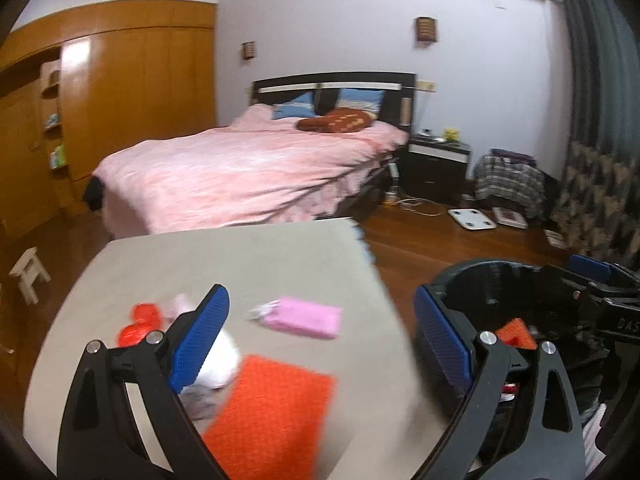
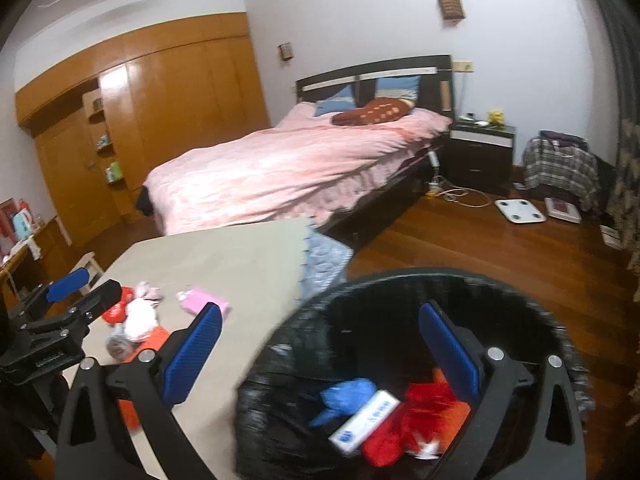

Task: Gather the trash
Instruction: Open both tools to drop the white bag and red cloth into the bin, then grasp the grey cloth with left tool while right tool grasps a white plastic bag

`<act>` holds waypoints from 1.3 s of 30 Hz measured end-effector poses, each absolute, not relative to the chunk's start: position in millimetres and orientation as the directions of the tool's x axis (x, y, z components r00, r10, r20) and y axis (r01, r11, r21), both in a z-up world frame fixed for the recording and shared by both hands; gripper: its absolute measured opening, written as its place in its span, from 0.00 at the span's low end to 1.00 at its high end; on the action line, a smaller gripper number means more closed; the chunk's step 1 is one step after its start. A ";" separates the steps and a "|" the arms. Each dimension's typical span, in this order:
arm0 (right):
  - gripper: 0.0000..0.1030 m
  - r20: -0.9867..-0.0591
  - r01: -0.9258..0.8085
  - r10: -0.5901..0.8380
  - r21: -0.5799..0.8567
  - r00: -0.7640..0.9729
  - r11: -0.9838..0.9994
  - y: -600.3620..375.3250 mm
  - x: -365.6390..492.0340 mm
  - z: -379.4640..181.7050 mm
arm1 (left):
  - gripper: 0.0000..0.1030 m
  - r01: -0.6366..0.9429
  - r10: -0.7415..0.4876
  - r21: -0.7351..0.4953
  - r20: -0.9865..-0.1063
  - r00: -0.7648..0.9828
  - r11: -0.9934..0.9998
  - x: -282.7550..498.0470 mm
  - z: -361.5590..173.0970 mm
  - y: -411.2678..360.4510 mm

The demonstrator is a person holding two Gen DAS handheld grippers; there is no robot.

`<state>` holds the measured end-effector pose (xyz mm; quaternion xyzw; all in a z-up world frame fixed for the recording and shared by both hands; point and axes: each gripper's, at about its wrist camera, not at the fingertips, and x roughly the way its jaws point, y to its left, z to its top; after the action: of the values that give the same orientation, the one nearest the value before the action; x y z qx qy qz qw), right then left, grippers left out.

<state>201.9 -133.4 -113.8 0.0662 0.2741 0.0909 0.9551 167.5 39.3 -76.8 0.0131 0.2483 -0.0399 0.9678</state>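
Trash lies on a beige table: an orange flat packet, a pink packet, a white wad and a red crumpled wrapper. My left gripper is open and empty above them. A black-lined trash bin stands right of the table. It holds a blue crumpled piece, a white box and red wrappers. My right gripper is open and empty over the bin's near rim. The left gripper also shows at the left of the right wrist view.
A bed with a pink cover stands behind the table. A wooden wardrobe fills the left wall. A dark nightstand, a white scale and a cable lie on the wood floor. A small white stool stands left of the table.
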 end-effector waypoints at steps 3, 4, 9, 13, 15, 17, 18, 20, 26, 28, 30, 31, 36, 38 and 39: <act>0.94 -0.515 -0.178 0.242 0.171 0.822 0.969 -107.3 209.3 -117.1 | 0.88 0.024 -0.011 0.021 -0.484 0.875 0.999 164.2 -79.5 66.9; 0.94 -0.516 -0.189 0.252 0.172 0.819 0.967 -99.4 211.9 -117.6 | 0.88 0.006 0.009 0.028 -0.486 0.874 1.000 163.3 -81.0 75.6; 0.94 -0.516 -0.239 0.293 0.170 0.805 0.956 -64.6 221.5 -124.6 | 0.88 -0.085 0.091 0.036 -0.526 0.846 0.996 162.3 -96.2 119.1; 0.94 -0.527 -0.278 0.323 0.165 0.786 0.946 -38.6 227.4 -136.4 | 0.88 -0.130 0.125 0.031 -0.558 0.820 0.991 161.4 -114.4 142.4; 0.94 -0.537 -0.298 0.335 0.157 0.774 0.941 -26.1 228.8 -143.7 | 0.88 -0.147 0.136 0.028 -0.574 0.807 0.989 159.6 -123.1 151.7; 0.94 -0.544 -0.314 0.339 0.141 0.768 0.939 -16.1 229.6 -149.6 | 0.88 -0.156 0.137 0.020 -0.592 0.794 0.988 159.7 -132.4 157.2; 0.94 -0.547 -0.320 0.340 0.135 0.765 0.938 -12.9 229.8 -151.4 | 0.88 -0.159 0.136 0.014 -0.600 0.788 0.987 160.4 -137.1 159.8; 0.94 -0.551 -0.327 0.341 0.128 0.761 0.936 -9.6 230.4 -155.0 | 0.88 -0.160 0.130 0.006 -0.615 0.777 0.987 162.6 -144.7 163.3; 0.94 -0.571 -0.337 0.348 0.130 0.743 0.933 -2.7 236.6 -164.4 | 0.81 -0.147 0.101 -0.015 -0.657 0.747 0.989 173.2 -162.8 168.0; 0.94 -0.575 -0.342 0.351 0.129 0.739 0.931 -0.4 238.4 -166.4 | 0.80 -0.150 0.093 -0.028 -0.669 0.737 0.988 177.6 -167.5 171.0; 0.94 -0.579 -0.345 0.354 0.131 0.734 0.929 2.3 240.7 -168.2 | 0.77 -0.142 0.071 -0.049 -0.679 0.731 0.989 181.8 -169.9 172.3; 0.94 -0.582 -0.346 0.355 0.131 0.732 0.929 3.7 242.1 -168.8 | 0.77 -0.135 0.061 -0.054 -0.683 0.728 0.989 183.6 -171.4 171.9; 0.94 -0.587 -0.358 0.362 0.130 0.724 0.925 9.3 243.8 -171.4 | 0.60 -0.075 0.001 -0.074 -0.703 0.712 0.994 189.3 -179.0 165.5; 0.94 -0.589 -0.360 0.363 0.128 0.722 0.924 12.3 245.6 -172.2 | 0.48 -0.043 -0.030 -0.087 -0.701 0.713 0.995 189.6 -179.6 162.5; 0.94 -0.590 -0.361 0.364 0.128 0.721 0.924 13.4 245.9 -172.5 | 0.41 -0.030 -0.042 -0.091 -0.697 0.715 0.995 189.3 -179.7 160.7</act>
<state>245.9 13.4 -172.5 0.0019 0.3186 0.1955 0.9275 189.3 160.7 -179.7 -0.0479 0.3772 -0.0031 0.9249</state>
